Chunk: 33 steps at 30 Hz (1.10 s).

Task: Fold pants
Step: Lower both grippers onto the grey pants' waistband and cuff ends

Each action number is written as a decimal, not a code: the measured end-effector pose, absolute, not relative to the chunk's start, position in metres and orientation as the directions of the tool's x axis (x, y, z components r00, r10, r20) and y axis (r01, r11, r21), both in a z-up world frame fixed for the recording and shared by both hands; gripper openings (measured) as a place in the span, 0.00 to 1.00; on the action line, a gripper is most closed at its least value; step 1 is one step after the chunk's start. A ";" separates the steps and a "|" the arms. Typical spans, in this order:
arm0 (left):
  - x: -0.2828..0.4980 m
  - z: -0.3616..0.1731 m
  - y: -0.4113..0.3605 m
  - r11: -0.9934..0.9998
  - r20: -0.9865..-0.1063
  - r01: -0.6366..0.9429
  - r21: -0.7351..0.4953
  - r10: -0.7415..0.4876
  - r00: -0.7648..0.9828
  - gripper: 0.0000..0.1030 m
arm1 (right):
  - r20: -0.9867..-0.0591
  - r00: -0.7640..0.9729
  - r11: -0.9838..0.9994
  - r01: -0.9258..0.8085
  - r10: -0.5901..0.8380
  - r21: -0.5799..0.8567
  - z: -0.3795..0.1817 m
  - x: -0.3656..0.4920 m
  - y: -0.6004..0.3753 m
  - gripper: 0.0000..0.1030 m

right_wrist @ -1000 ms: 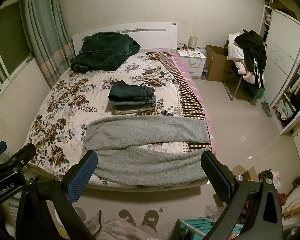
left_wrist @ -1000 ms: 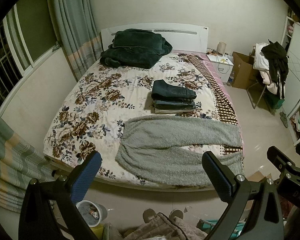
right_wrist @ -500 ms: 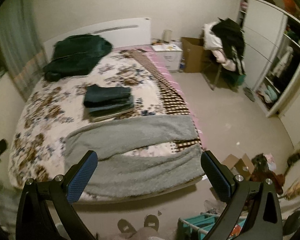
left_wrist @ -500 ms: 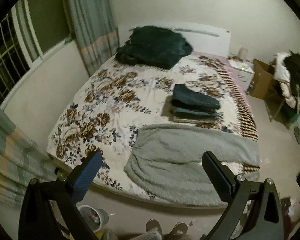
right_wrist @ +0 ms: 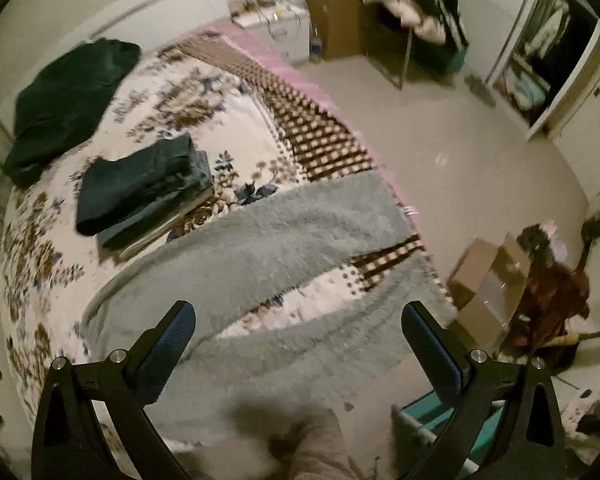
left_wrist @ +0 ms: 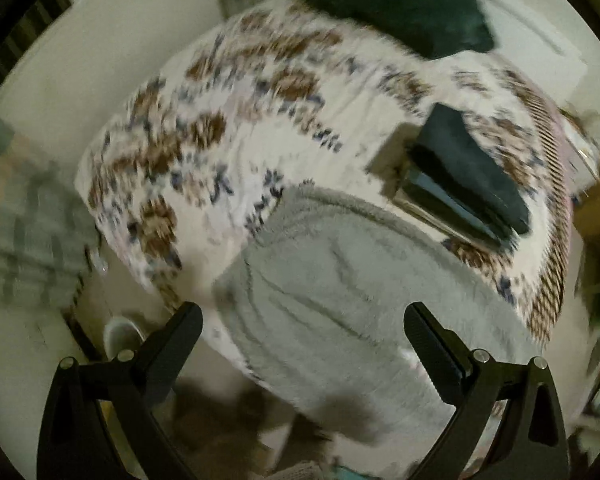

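Grey fleece pants (left_wrist: 352,300) lie spread flat across the near end of the floral bed (left_wrist: 228,140), waist to the left, legs to the right. In the right wrist view the two legs (right_wrist: 268,248) are parted in a V toward the bed's right edge. My left gripper (left_wrist: 302,334) is open and empty, hovering above the waist end. My right gripper (right_wrist: 298,334) is open and empty, above the near leg. The left wrist view is blurred by motion.
A stack of folded dark pants (right_wrist: 140,188) sits mid-bed, and it also shows in the left wrist view (left_wrist: 468,176). A dark green blanket (right_wrist: 68,100) lies by the headboard. Cardboard boxes (right_wrist: 488,276), a nightstand (right_wrist: 284,28), a clothes-laden chair and a wardrobe stand to the right.
Both grippers have moved closer to the bed and tilted down. The left has swung toward the waist end, the right toward the leg ends. Both stay open.
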<state>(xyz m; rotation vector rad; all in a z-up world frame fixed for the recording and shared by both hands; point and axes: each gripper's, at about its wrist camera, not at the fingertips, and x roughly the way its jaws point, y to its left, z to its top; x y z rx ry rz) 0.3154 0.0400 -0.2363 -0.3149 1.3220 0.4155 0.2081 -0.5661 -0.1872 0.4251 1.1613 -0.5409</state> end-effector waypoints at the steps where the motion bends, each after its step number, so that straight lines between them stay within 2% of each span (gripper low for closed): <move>1: 0.331 -0.254 0.040 0.867 -0.982 -0.498 0.006 0.099 0.160 1.00 | -0.946 0.277 0.790 0.612 -0.168 0.039 -0.208 0.232 -0.580 1.00; 8: 0.432 -0.377 0.040 0.759 -1.000 -0.650 0.027 0.027 -0.009 1.00 | -0.980 0.163 0.711 0.703 -0.115 0.034 -0.354 0.368 -0.652 1.00; 16: 0.514 -0.503 0.043 0.676 -0.991 -0.731 0.091 -0.013 -0.136 1.00 | -0.999 0.040 0.555 0.832 -0.023 0.021 -0.505 0.445 -0.724 1.00; 23: 0.558 -0.569 0.036 0.655 -0.982 -0.744 0.131 -0.019 -0.190 1.00 | -0.999 -0.053 0.412 0.910 0.014 -0.042 -0.581 0.461 -0.768 1.00; 27: 0.575 -0.592 0.037 0.666 -0.970 -0.720 0.195 0.023 -0.241 0.97 | -0.995 -0.103 0.360 0.928 0.008 -0.094 -0.606 0.471 -0.783 1.00; 28: 0.577 -0.597 0.037 0.671 -0.970 -0.715 0.195 0.022 -0.244 0.95 | -0.993 -0.119 0.347 0.932 0.009 -0.109 -0.613 0.472 -0.786 1.00; 30: 0.580 -0.604 0.038 0.687 -0.968 -0.697 0.204 0.034 -0.250 0.77 | -0.992 -0.128 0.327 0.938 0.020 -0.114 -0.623 0.472 -0.792 0.98; 31: 0.580 -0.606 0.038 0.692 -0.970 -0.696 0.191 0.023 -0.243 0.63 | -0.990 -0.135 0.323 0.939 0.029 -0.119 -0.628 0.472 -0.793 0.92; 32: 0.579 -0.607 0.039 0.696 -0.975 -0.700 0.161 0.000 -0.224 0.43 | -0.990 -0.138 0.320 0.940 0.041 -0.118 -0.634 0.472 -0.794 0.86; 33: 0.578 -0.606 0.039 0.698 -0.977 -0.699 0.153 0.001 -0.212 0.35 | -0.990 -0.134 0.321 0.940 0.049 -0.112 -0.636 0.471 -0.795 0.83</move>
